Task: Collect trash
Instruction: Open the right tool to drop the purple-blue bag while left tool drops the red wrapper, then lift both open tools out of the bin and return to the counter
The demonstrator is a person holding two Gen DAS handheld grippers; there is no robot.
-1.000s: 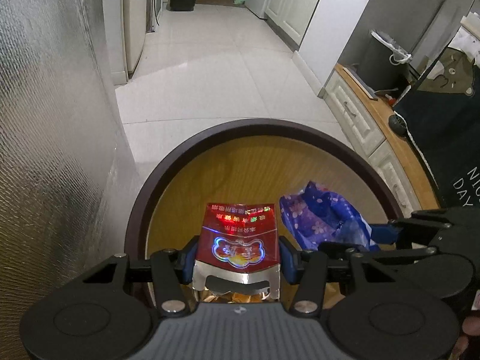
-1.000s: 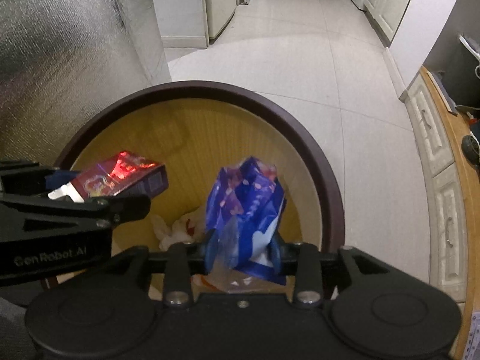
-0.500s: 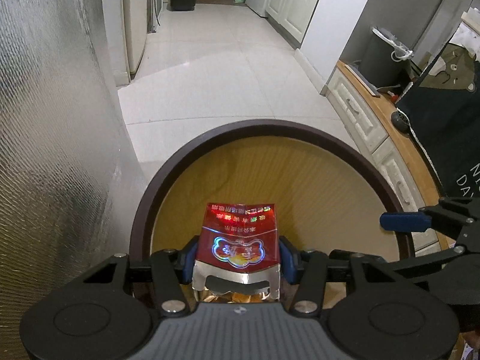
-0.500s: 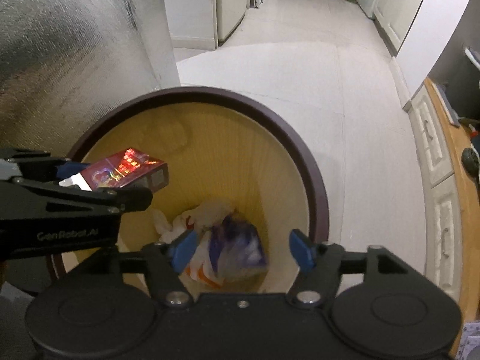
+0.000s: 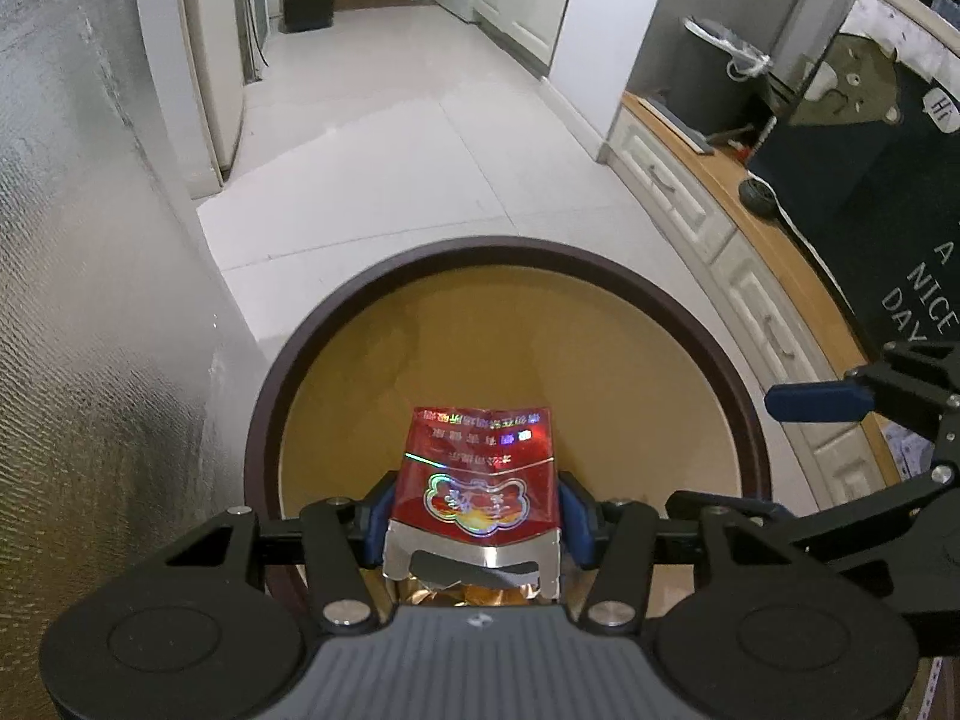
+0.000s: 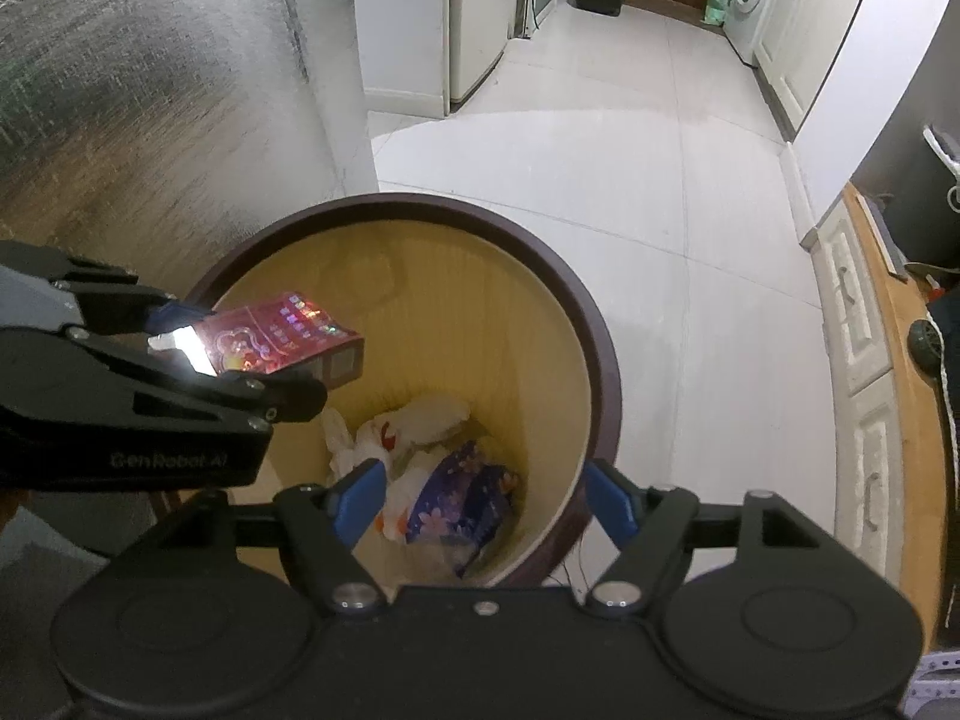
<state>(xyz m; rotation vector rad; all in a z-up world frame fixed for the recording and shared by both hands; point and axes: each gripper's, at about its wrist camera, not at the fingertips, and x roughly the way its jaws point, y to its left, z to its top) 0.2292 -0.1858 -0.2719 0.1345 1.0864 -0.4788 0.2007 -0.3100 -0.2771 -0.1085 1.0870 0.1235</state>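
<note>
Holding a red packet (image 5: pixel 480 474), left fingers (image 5: pixel 372 516) hover over the bin (image 6: pixel 600 360) containing perhaps tissues; right spread empty.

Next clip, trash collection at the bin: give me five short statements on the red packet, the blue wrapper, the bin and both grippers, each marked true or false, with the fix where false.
1. The left gripper is shut on the red packet. True.
2. The blue floral wrapper is held by the right gripper. False: it lies at the bottom of the bin, and the jaws, which have just been opening, are empty.
3. The red packet is held over the bin's opening. True.
4. The bin holds only the blue wrapper. False: white crumpled paper lies beside it.
5. The bin has a lid on. False: it is open-topped.
</note>
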